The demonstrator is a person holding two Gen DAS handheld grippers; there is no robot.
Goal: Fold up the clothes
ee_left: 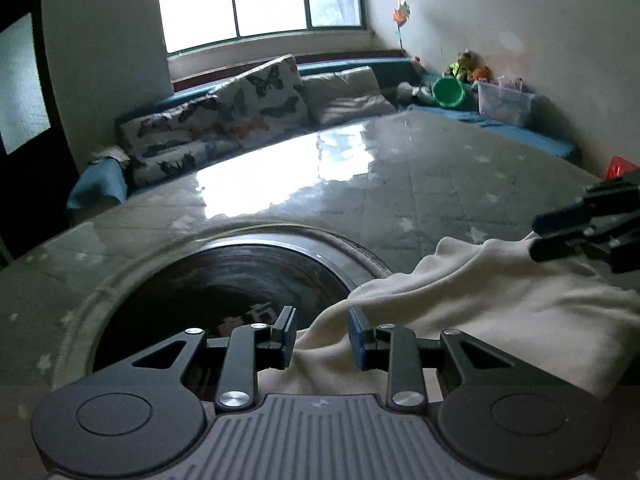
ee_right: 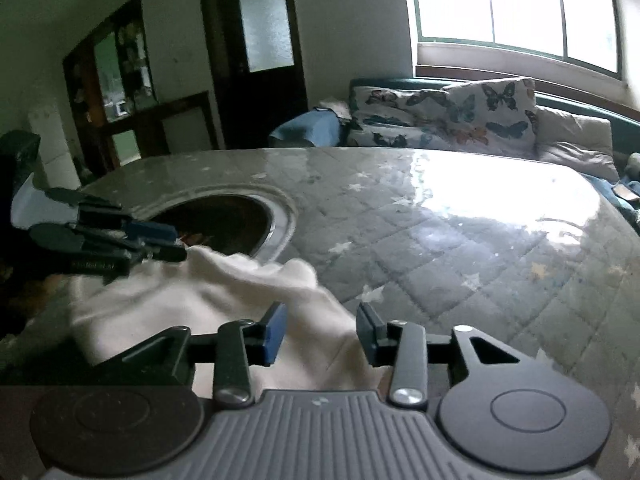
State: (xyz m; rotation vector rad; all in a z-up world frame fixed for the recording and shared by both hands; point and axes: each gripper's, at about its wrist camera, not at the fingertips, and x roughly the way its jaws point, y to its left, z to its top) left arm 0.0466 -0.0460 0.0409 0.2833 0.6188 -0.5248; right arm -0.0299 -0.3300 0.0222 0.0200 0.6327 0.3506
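A cream garment (ee_left: 480, 300) lies bunched on the near part of a table with a grey quilted star-print cover (ee_left: 420, 184). In the left wrist view my left gripper (ee_left: 322, 334) has a fold of the cloth filling the gap between its blue pads, so it is shut on the garment. My right gripper (ee_left: 538, 236) enters from the right edge, just above the cloth. In the right wrist view my right gripper (ee_right: 320, 332) stands open, with the garment (ee_right: 224, 292) lying loose between its fingers. The left gripper (ee_right: 180, 242) is at the cloth's far left corner.
A round dark inset (ee_left: 224, 280) sits in the table just beyond the cloth. Behind the table runs a bench with butterfly cushions (ee_left: 248, 96), a green bucket (ee_left: 448, 92) and a clear box (ee_left: 506, 102). A dark door (ee_right: 260, 40) stands at the far left.
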